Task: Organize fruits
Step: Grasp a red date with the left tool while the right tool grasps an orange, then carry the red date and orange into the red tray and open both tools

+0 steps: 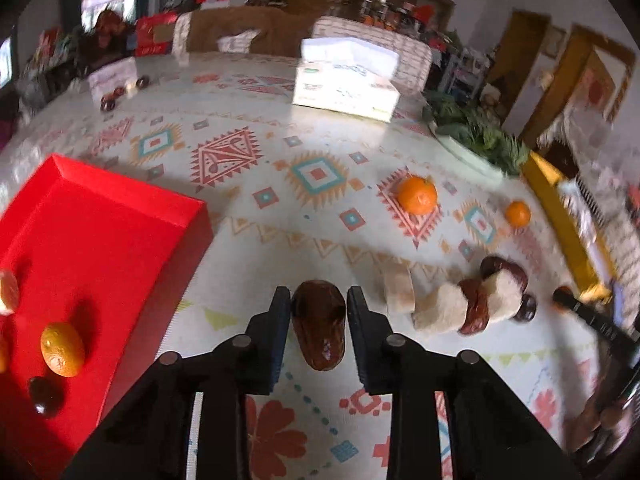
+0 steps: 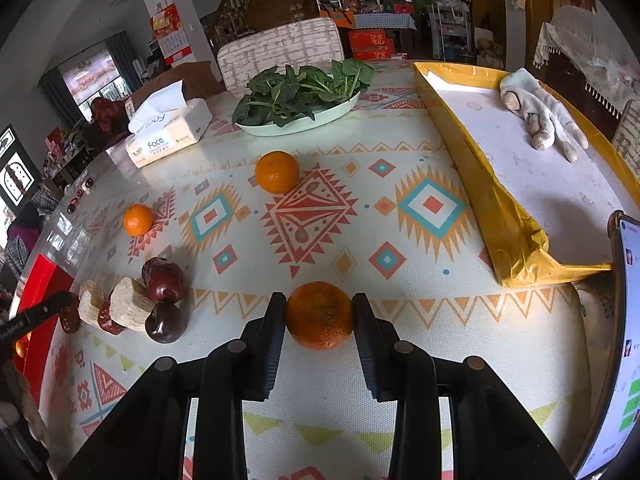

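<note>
Two handheld black two-finger grippers each grasp a fruit over a round table covered in a patterned cloth. The left gripper is clamped on a wrinkled dark brown date, its pads touching both sides. A shallow red tray sits to its left, with a small orange citrus and a dark round fruit already inside. The right gripper pinches a round orange tangerine by its widest part. Two more loose oranges lie farther out on the cloth, well apart. A heap of dark red dates and pale cut pieces sits left of the right gripper. The tangerine looks likeliest to slip, since smooth round skin can roll out of flat pads. The soft date could be crushed by a hard squeeze. Either fruit, dropped short, might roll off the table.
</note>
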A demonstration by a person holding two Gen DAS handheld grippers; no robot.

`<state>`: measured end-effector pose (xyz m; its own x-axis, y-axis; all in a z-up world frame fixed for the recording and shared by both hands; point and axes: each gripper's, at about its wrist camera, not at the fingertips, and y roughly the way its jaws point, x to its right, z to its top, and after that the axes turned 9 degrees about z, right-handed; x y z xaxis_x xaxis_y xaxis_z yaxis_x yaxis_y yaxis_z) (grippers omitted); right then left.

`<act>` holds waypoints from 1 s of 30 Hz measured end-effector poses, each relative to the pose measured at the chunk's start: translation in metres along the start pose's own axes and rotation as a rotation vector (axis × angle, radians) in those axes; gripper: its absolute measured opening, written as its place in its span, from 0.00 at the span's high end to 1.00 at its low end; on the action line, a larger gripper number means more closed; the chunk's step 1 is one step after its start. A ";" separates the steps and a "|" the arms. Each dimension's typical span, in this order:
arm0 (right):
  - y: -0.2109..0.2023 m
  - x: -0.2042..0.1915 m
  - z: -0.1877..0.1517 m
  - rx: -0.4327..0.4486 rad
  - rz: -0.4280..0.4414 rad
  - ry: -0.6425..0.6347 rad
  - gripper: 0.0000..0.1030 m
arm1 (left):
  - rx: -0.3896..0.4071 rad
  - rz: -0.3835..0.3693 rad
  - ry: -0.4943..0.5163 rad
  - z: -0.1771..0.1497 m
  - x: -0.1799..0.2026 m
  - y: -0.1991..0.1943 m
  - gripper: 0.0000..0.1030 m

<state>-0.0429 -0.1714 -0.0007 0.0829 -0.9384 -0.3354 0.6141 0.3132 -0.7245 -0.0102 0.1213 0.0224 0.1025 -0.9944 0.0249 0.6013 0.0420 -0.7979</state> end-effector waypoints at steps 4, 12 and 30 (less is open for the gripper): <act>0.000 -0.001 0.000 0.002 -0.002 -0.004 0.64 | 0.006 0.048 0.057 -0.009 0.010 0.007 0.70; 0.001 -0.006 -0.002 0.000 -0.002 -0.026 0.65 | 0.043 -0.022 -0.011 -0.017 0.000 -0.015 0.72; -0.013 -0.006 -0.003 0.090 -0.053 -0.008 0.65 | 0.221 -0.065 -0.200 -0.047 -0.101 -0.114 0.72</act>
<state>-0.0539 -0.1699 0.0091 0.0548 -0.9546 -0.2929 0.6856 0.2493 -0.6840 -0.1266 0.2119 0.0823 0.1990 -0.9579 0.2072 0.7674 0.0208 -0.6409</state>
